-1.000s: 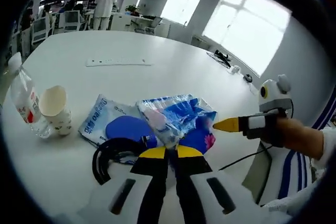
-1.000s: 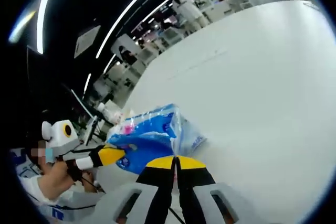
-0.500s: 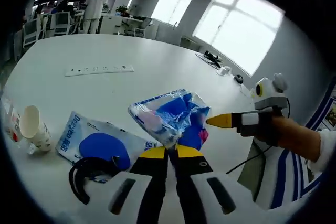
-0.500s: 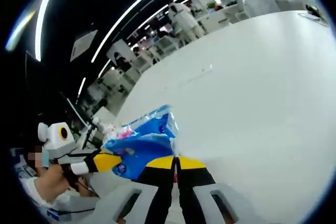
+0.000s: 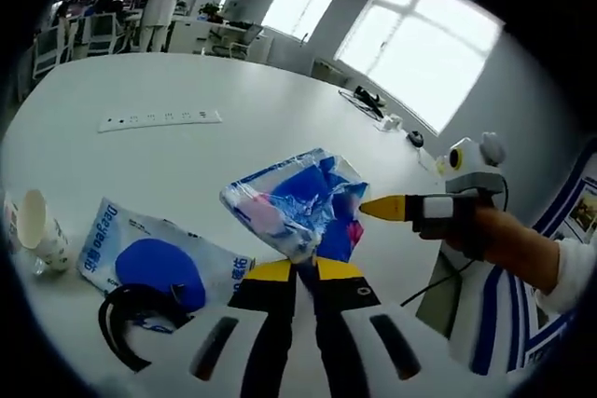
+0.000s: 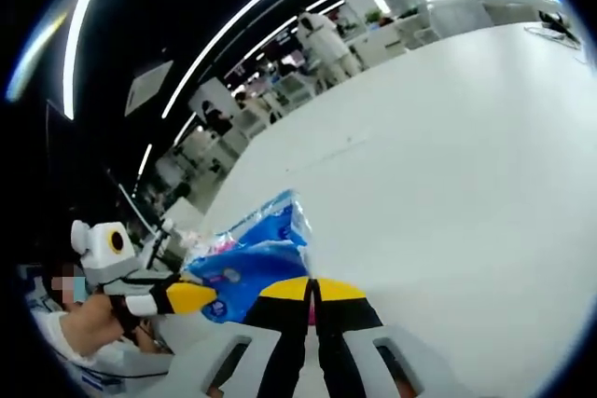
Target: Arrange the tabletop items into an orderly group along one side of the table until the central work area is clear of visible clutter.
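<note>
A crinkled blue plastic packet [image 5: 300, 204] with pink and white print hangs above the white table [image 5: 233, 146]. My left gripper [image 5: 297, 270] is shut on its lower edge. The right gripper [image 5: 366, 207] comes in from the right, held by a hand [image 5: 499, 241], its yellow tip shut on the packet's right edge. In the right gripper view, my right gripper [image 6: 313, 287] is shut at the edge of the blue packet [image 6: 244, 266], and the left gripper [image 6: 194, 297] reaches in under it from the left.
A flat blue-and-white pack [image 5: 154, 263] lies on the table below the packet, with a black curved band [image 5: 119, 322] beside it. A paper cup [image 5: 34, 223] stands at the left edge. A white power strip [image 5: 160, 119] lies farther back. Cables [image 5: 373, 100] sit at the far edge.
Both grippers have risen with the blue packet, which now hangs off the flat pack. The left view has shifted, so the bottle has left it and the cup sits at its edge.
</note>
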`<state>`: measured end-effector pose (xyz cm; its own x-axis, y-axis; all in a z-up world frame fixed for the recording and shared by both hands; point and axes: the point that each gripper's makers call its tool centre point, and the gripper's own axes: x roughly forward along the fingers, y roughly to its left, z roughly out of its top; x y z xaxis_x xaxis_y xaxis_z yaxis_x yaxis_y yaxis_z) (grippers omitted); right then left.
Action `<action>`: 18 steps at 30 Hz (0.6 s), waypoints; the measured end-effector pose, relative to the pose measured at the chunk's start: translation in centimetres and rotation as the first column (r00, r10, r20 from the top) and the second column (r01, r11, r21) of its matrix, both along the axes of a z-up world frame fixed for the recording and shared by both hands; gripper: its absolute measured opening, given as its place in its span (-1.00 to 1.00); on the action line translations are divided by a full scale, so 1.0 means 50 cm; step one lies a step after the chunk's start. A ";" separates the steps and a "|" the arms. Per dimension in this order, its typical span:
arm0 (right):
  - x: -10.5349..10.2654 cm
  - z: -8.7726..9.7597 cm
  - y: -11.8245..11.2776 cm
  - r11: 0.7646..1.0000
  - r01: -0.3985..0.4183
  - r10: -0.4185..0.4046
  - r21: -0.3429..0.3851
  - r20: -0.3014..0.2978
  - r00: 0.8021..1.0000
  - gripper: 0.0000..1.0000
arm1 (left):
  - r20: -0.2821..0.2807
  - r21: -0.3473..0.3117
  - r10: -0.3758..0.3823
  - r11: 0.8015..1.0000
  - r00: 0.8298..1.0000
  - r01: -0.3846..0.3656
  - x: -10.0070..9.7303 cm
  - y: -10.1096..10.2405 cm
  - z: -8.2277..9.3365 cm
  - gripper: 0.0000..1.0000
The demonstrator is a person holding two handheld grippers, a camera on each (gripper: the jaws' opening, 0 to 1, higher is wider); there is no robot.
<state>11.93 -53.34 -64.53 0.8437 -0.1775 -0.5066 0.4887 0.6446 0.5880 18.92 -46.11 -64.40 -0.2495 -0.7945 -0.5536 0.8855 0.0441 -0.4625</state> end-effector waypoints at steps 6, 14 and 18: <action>-0.011 -0.021 -0.035 1.000 0.009 -0.010 0.011 0.005 1.000 -1.00 | -0.034 0.030 0.003 1.000 0.999 -0.002 -0.026 -0.024 -0.041 -0.91; -0.036 -0.039 -0.086 1.000 0.028 -0.028 0.006 0.001 1.000 -1.00 | -0.147 0.066 0.080 0.995 0.986 -0.071 -0.036 -0.067 -0.075 -0.89; -0.043 -0.056 -0.109 1.000 0.028 -0.028 0.005 -0.016 0.999 -1.00 | -0.226 0.112 0.165 0.983 0.960 -0.143 -0.033 -0.093 -0.095 -0.83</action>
